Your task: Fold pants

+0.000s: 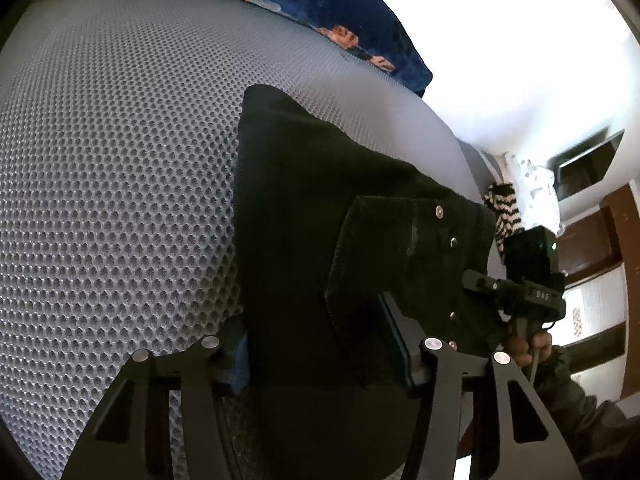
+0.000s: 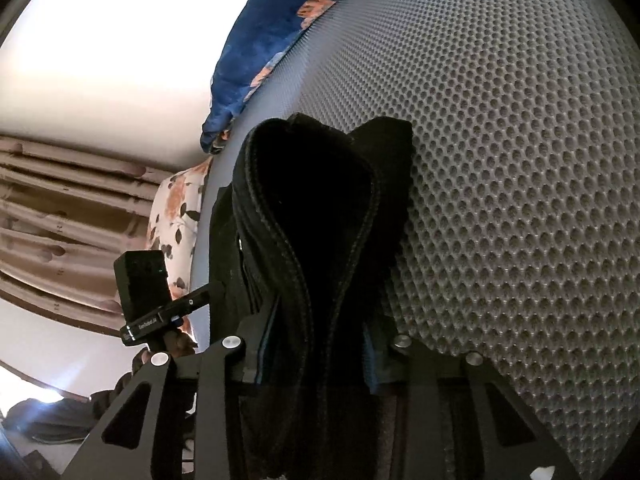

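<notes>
The grey honeycomb-mesh mattress point(image 1: 120, 184) fills most of what I see from both wrists; along its far edge lies a dark blue blanket with orange flowers point(image 1: 320, 4), and off that edge, in my right wrist view, a white floral cloth point(image 2: 176, 208) hangs before brown curtains point(image 2: 68, 208); the black pants point(image 1: 320, 200) lie on the mattress near its edge, bunched and partly lifted between my two tools; my left gripper point(image 1: 320, 356) has its fingers spread fairly wide with a thick fold of the pants, pocket and rivets showing, filling the gap between them, pressed against both pads; my right gripper point(image 2: 316, 356) likewise stands part open, its jaws clamped on a stitched seam bundle of the pants that rises in a dark hump ahead of it; in the left wrist view I can see my right hand point(image 1: 528, 346) on its handle just beyond the pants.
</notes>
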A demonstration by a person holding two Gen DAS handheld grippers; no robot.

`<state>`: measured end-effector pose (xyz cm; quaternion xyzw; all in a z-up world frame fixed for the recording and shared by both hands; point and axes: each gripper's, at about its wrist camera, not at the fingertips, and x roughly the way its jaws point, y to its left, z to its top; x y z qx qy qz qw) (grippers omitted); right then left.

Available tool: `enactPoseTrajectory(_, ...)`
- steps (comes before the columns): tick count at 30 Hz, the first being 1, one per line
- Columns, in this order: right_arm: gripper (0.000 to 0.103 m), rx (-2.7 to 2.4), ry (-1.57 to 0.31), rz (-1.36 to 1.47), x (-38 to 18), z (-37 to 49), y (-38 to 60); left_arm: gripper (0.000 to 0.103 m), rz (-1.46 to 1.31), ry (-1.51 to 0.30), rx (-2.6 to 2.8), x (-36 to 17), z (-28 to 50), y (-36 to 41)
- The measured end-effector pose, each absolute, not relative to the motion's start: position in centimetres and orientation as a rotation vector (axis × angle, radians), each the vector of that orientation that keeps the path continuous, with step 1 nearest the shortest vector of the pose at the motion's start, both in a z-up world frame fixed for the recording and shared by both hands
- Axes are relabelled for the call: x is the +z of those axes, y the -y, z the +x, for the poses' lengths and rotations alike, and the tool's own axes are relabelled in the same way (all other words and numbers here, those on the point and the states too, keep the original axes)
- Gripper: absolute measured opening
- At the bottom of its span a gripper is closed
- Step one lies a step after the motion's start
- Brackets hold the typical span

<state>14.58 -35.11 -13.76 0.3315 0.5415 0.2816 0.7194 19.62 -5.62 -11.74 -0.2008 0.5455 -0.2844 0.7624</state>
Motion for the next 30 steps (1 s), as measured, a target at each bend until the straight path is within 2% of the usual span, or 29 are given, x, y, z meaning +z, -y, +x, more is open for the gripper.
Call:
enactPoseTrajectory(7, 0.033, 0.610, -1.207, 0.750, -13.8, 14.6, 34.7, 0.053, -0.427, -1.173, -0.593, -11.8, 19.4, 5.1)
enactPoseTrajectory(10, 0.034, 0.552, -1.189, 0.742, -13.3, 14.2, 34.1, 0.042, -0.355, -1.159, -0.546, -11.5, 18.8, 5.7)
enactPoseTrajectory(14, 0.029, 0.493, -1.163, 0.721, -12.5, 13.8, 33.2, 0.027, -0.346, -1.150, -0.522, -11.1, 18.5, 5.4)
enactPoseTrajectory(20, 0.026, 0.437, -1.131, 0.690, -10.4, 13.5, 31.6, 0.016, -0.298, -1.110, -0.516, -9.7, 17.5, 5.0)
enactPoseTrajectory(30, 0.025, 0.460, -1.141, 0.636, -8.1, 13.4, 27.4, 0.015, -0.254, -1.082, -0.480, -7.4, 14.4, 1.2)
